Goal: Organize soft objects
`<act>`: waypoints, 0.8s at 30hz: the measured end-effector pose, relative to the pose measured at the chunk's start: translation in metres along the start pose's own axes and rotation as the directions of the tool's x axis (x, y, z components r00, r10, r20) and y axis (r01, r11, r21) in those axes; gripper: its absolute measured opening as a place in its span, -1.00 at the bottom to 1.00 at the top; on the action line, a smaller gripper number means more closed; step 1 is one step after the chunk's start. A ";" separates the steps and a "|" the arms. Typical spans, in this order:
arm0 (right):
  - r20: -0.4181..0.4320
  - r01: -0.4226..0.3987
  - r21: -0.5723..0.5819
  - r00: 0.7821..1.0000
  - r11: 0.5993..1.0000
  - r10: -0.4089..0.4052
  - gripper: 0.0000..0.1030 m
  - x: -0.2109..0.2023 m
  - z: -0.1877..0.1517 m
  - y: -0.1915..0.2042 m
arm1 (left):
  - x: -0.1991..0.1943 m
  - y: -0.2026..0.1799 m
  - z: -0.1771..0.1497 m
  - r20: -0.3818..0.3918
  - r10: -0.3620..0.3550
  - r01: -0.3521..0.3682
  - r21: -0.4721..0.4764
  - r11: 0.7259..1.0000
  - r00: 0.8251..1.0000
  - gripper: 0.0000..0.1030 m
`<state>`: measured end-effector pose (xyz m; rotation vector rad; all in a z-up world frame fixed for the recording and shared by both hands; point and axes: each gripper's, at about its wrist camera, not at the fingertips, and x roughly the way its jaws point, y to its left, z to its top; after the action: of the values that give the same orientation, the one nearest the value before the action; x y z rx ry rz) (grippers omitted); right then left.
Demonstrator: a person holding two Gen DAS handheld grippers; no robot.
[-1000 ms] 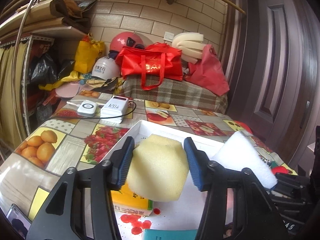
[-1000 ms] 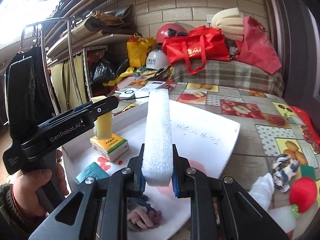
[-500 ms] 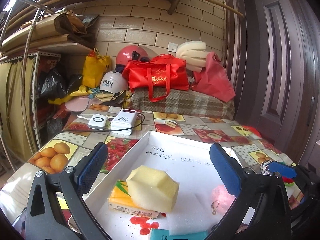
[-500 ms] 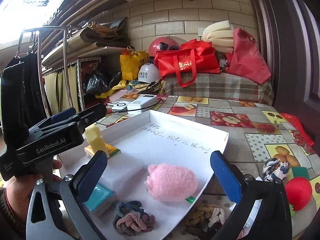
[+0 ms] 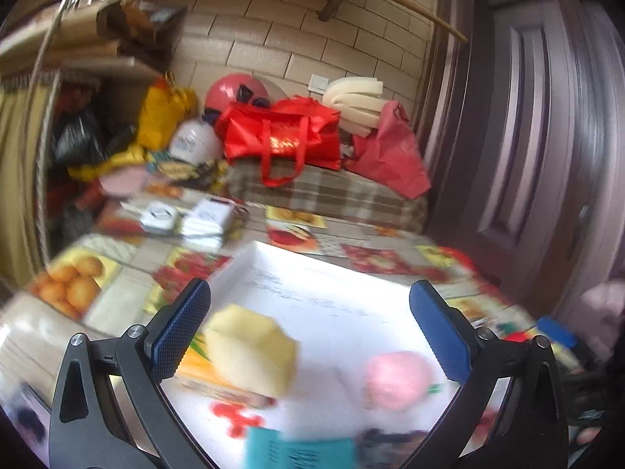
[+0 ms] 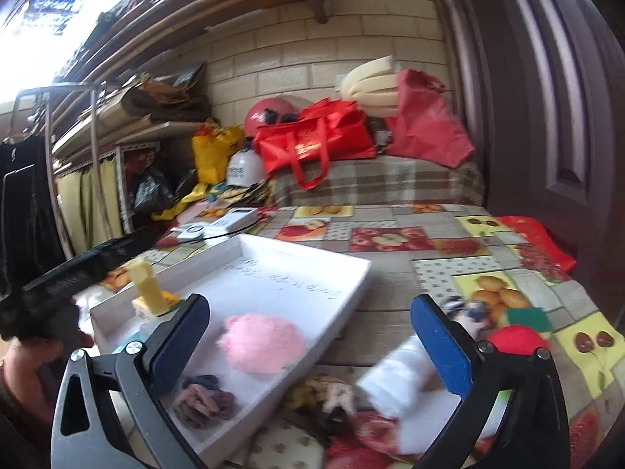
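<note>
A white tray [image 6: 343, 297] lies on the fruit-print table. In it are a yellow sponge [image 5: 250, 348] resting on an orange pack [image 5: 195, 367], a pink fluffy ball [image 6: 261, 342], a teal pack [image 5: 297, 449] and a knotted dark scrunchie [image 6: 203, 398]. My left gripper [image 5: 312, 328] is open and empty above the tray's near end. My right gripper [image 6: 312, 336] is open and empty over the tray's right edge. White foam [image 6: 398, 387], a braided scrunchie [image 6: 328, 394], a red ball [image 6: 515, 342] and a patterned cloth [image 6: 465, 308] lie on the table right of the tray.
A white scale and a power bank [image 6: 218, 224] sit behind the tray. Red bags [image 6: 312, 140], helmets and foam rolls are piled on a plaid-covered bench at the back. A dark door [image 6: 547, 117] stands at the right. Shelves stand at the left.
One second ago both grippers held foam pieces; both opened. The yellow sponge now rests in the tray, the white foam lies on the table, and both views have shifted with motion blur.
</note>
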<state>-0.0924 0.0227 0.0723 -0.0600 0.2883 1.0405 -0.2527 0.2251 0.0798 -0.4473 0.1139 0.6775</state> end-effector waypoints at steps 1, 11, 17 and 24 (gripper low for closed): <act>0.016 0.030 0.017 0.999 0.999 -0.030 1.00 -0.008 0.001 -0.012 | -0.007 -0.003 0.005 -0.006 -0.061 0.060 -0.054 0.997 0.998 0.99; -0.016 0.296 0.268 0.953 0.917 -0.303 1.00 -0.068 -0.022 -0.133 | -0.090 -0.097 0.084 0.070 -0.637 0.592 -0.455 0.665 0.768 0.99; -0.052 0.268 0.384 0.962 0.883 -0.269 1.00 -0.074 -0.031 -0.156 | -0.125 -0.138 0.099 0.099 -0.729 0.679 -0.467 0.567 0.677 0.99; -0.047 0.246 0.362 0.968 0.899 -0.246 1.00 -0.075 -0.029 -0.154 | -0.156 -0.152 0.104 0.157 -0.729 0.713 -0.420 0.562 0.667 0.99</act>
<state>-0.0015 -0.1237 0.0508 0.2357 0.4586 0.7208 -0.2824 0.0755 0.2669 -0.8945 -0.2063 -0.1540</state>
